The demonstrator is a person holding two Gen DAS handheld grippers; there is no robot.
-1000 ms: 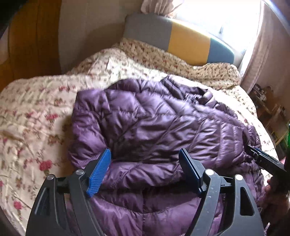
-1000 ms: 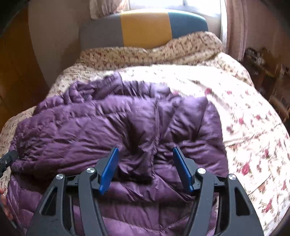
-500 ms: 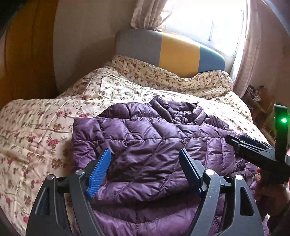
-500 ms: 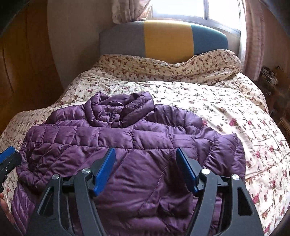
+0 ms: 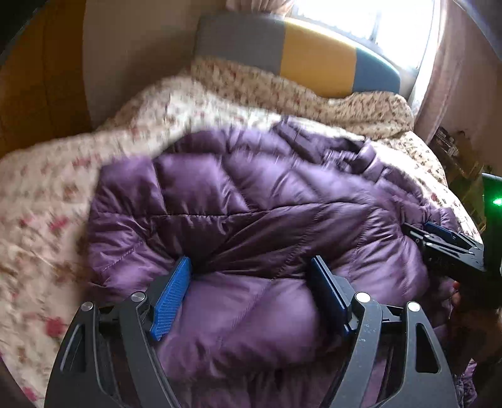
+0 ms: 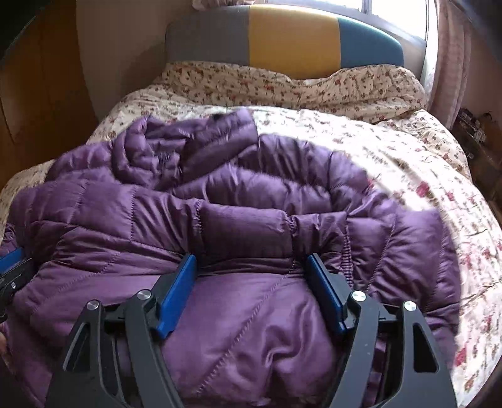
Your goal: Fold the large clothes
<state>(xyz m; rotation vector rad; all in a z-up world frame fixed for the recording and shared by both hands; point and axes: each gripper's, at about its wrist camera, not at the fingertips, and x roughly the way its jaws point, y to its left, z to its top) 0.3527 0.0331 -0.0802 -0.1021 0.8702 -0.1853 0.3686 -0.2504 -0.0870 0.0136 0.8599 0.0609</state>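
Both hand-held grippers sit lower and closer to the jacket than half a second ago, when more of the bed and window showed above it; the jacket now bunches up in a thick roll ahead of the fingers. Left hand-held gripper (image 5: 251, 298): jaws spread wide, a puffy bulge of purple fabric swelling up between the blue pads (image 5: 171, 301); whether the pads press on it I cannot tell, and nothing looks pinched. Right hand-held gripper (image 6: 251, 295): jaws also wide apart, a little wider than a second ago, straddling a quilted fold, with the fabric between the pads and no clear squeeze on it. From the left wrist view the right hand-held gripper (image 5: 445, 248) shows at the right edge, its blue tips low over the jacket's right side, a green light glowing on its body, part of a hand (image 5: 461, 295) below it. From the right wrist view, a sliver of the left hand-held gripper (image 6: 12, 270) shows at the left edge beside the jacket. Purple quilted down jacket (image 6: 244, 226) lies across the near part of the bed, collar bunched toward the far side, hem toward the cameras. Floral quilt (image 6: 408, 163) covers the bed around it. Headboard (image 6: 291, 37) in grey, yellow and blue panels stands at the far end, with a bright window (image 5: 376, 22) behind it and a pink curtain (image 6: 445, 62) at the right.
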